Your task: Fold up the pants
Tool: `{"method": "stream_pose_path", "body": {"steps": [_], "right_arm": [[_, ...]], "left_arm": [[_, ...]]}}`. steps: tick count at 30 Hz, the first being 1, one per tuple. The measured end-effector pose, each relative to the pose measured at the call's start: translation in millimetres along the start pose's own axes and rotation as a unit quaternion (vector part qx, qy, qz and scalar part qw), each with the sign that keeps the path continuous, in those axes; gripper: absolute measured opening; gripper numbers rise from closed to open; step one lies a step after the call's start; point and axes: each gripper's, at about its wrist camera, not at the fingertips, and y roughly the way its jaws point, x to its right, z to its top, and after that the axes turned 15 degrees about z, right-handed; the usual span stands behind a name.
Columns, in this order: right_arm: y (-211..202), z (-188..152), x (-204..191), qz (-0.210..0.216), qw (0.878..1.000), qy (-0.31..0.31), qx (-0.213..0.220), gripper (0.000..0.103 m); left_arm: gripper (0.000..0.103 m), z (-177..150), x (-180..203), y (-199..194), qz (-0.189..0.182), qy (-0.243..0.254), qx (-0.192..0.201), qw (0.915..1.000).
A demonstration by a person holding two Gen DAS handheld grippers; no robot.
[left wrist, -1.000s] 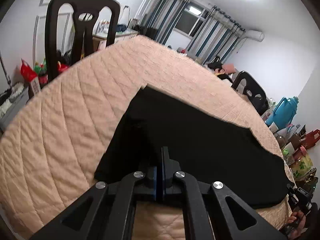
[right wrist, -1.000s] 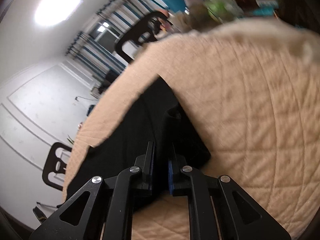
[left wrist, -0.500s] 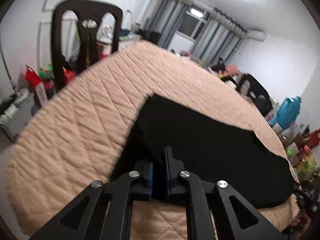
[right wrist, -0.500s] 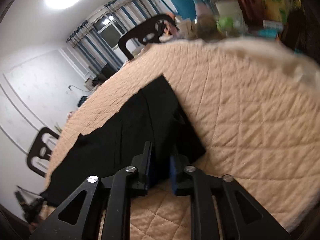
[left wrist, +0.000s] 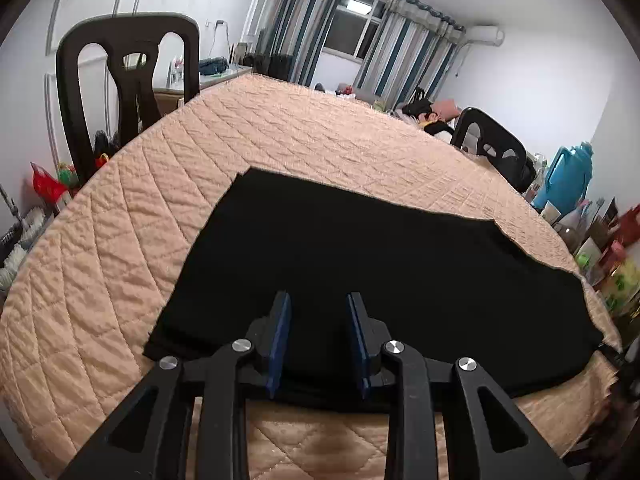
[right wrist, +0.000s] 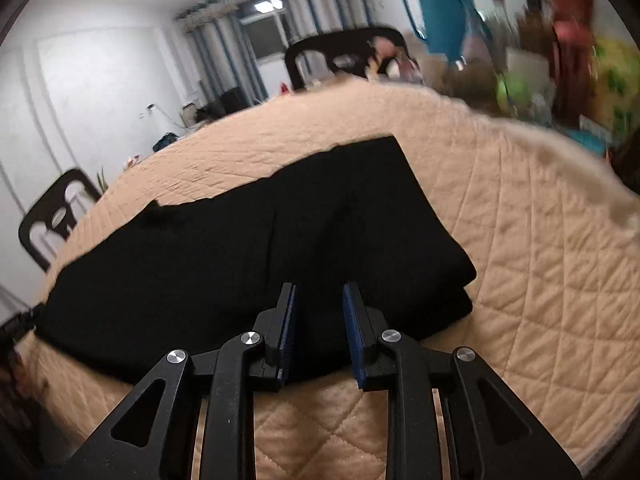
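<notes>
Both grippers, clamped on the near hem a second ago, now stand parted and drawn a little back from it; the cloth lies flat where it was let go

Item: black pants [left wrist: 360, 264], folded lengthwise into one long band, two layers showing at the end nearest the right gripper [right wrist: 420, 272]. Place: on the quilted peach cover [left wrist: 132, 264], close to its near edge, running along that edge.

Left gripper [left wrist: 318, 312]: jaws opening, blue pads apart, nothing pinched between them; tips hover over the near hem of the pants, toward the band's left end.

Right gripper [right wrist: 320, 300]: jaws parted, holding nothing; tips over the near hem, toward the doubled right end of the pants.

Progress, by judgement: first fold, leg over leg, appears done and released. Remaining: the crosswise folds, bringing one end of the band over the other, likely once or twice more. Far edge of the pants shows a small step, so the layers may not match exactly.

Surroundings, outward from the pants: dark chair [left wrist: 128, 92] beyond the cover's left corner; second dark chair [left wrist: 496, 148] beyond its far right side; blue jug [left wrist: 568, 176] among clutter further right; striped curtains [left wrist: 304, 20] on the far wall
</notes>
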Motion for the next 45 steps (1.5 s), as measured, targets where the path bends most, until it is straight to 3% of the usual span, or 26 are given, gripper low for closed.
{"method": "stream_pose_path", "body": {"steps": [3,7,9,12,17,18,19,24,33,45], "right_arm": [[-3,8,-13,-0.025,0.999,-0.043,-0.002,0.024],[11,32,-26,-0.013,0.997,-0.074,0.011,0.025],[28,45,-32,-0.001,0.997,-0.082,-0.001,0.034],[61,65,-34,-0.016,0.995,-0.092,-0.033,0.035],[87,87,-10,-0.043,0.995,-0.066,-0.056,0.035],[93,88,2,-0.059,0.995,-0.051,-0.069,0.033],[97,89,7,-0.049,0.995,-0.040,-0.077,0.032],[74,79,-1,-0.040,0.997,-0.048,-0.049,0.033],[39,26,-20,-0.033,0.997,-0.069,-0.026,0.034],[27,20,-10,-0.014,0.998,-0.057,-0.021,0.034]], "left_arm": [[0.032,7,2,-2,-0.002,0.003,-0.006,1.0000],[0.037,30,16,-1,0.004,0.030,0.019,0.9994],[0.039,40,26,8,0.007,0.044,0.021,0.9988],[0.039,54,35,25,0.018,0.061,0.008,0.9979],[0.039,61,37,56,0.031,0.062,-0.047,0.9965],[0.039,61,36,53,0.028,0.060,-0.043,0.9969],[0.040,61,37,52,0.031,0.062,-0.041,0.9968],[0.040,53,39,38,0.066,0.076,-0.030,0.9944],[0.041,22,28,14,0.064,0.065,-0.018,0.9957],[0.047,13,25,5,0.074,0.072,0.006,0.9947]]}}
